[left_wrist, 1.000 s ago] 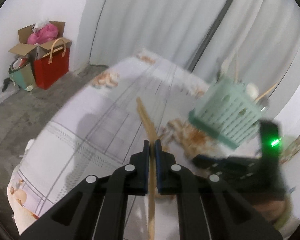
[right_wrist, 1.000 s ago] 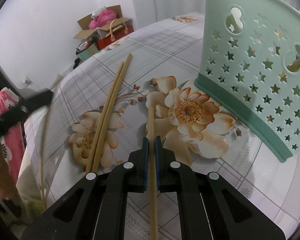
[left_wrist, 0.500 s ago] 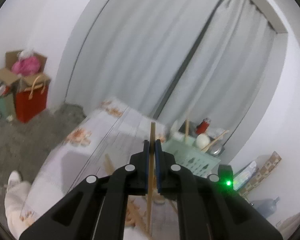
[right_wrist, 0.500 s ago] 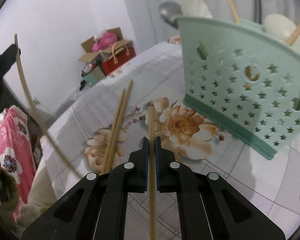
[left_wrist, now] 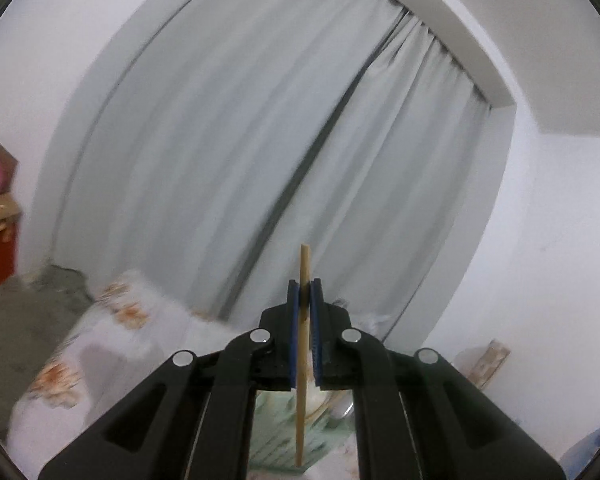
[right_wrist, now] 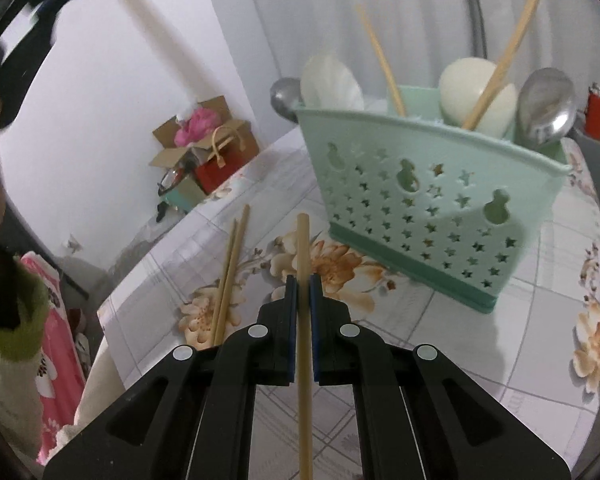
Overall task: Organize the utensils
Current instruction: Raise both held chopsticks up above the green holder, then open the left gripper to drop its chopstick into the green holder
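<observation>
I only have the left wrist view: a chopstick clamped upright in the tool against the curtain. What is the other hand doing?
Observer: The right tool is shut on a second chopstick.
Operator: Any utensils left on the table?
Observer: Two chopsticks lie side by side on the floral tablecloth.
Operator: What's already in the holder?
Observer: The green utensil caddy holds two chopsticks, white spoons and metal spoons.

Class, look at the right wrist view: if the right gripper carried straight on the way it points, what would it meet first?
Probably the flowered tablecloth just left of the green utensil basket. The right gripper, shut on a chopstick, tilts downward; the basket itself looks slightly off-line, though depth is uncertain.
</observation>
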`<state>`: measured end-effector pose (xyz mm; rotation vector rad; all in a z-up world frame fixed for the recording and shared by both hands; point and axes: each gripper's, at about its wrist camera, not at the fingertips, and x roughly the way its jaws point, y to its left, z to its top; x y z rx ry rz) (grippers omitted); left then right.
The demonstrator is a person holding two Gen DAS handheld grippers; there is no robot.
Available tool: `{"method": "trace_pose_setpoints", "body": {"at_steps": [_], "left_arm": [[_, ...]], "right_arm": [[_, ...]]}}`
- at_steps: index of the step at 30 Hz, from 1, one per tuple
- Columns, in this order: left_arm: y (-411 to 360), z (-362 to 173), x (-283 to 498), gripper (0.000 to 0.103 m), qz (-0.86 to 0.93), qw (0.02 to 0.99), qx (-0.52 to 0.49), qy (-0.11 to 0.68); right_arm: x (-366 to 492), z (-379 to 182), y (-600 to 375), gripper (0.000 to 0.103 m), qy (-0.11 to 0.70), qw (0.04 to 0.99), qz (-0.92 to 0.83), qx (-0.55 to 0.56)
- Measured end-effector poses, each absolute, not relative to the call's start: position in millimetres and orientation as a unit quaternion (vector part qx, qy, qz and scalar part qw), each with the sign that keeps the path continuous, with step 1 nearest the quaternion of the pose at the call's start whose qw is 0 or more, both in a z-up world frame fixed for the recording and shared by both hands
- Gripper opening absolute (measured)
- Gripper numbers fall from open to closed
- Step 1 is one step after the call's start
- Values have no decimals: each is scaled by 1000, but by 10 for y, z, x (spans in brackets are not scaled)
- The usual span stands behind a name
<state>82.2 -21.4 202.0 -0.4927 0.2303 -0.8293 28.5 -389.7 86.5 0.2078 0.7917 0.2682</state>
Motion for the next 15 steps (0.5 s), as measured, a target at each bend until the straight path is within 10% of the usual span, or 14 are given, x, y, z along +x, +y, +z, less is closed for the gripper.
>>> {"method": "trace_pose_setpoints", "body": {"at_steps": [15], "left_arm": [[-1244,1566,1301,5,-375,903,-174,121]], "right_arm": [[176,946,-4072,4,366,917,114,109]]}}
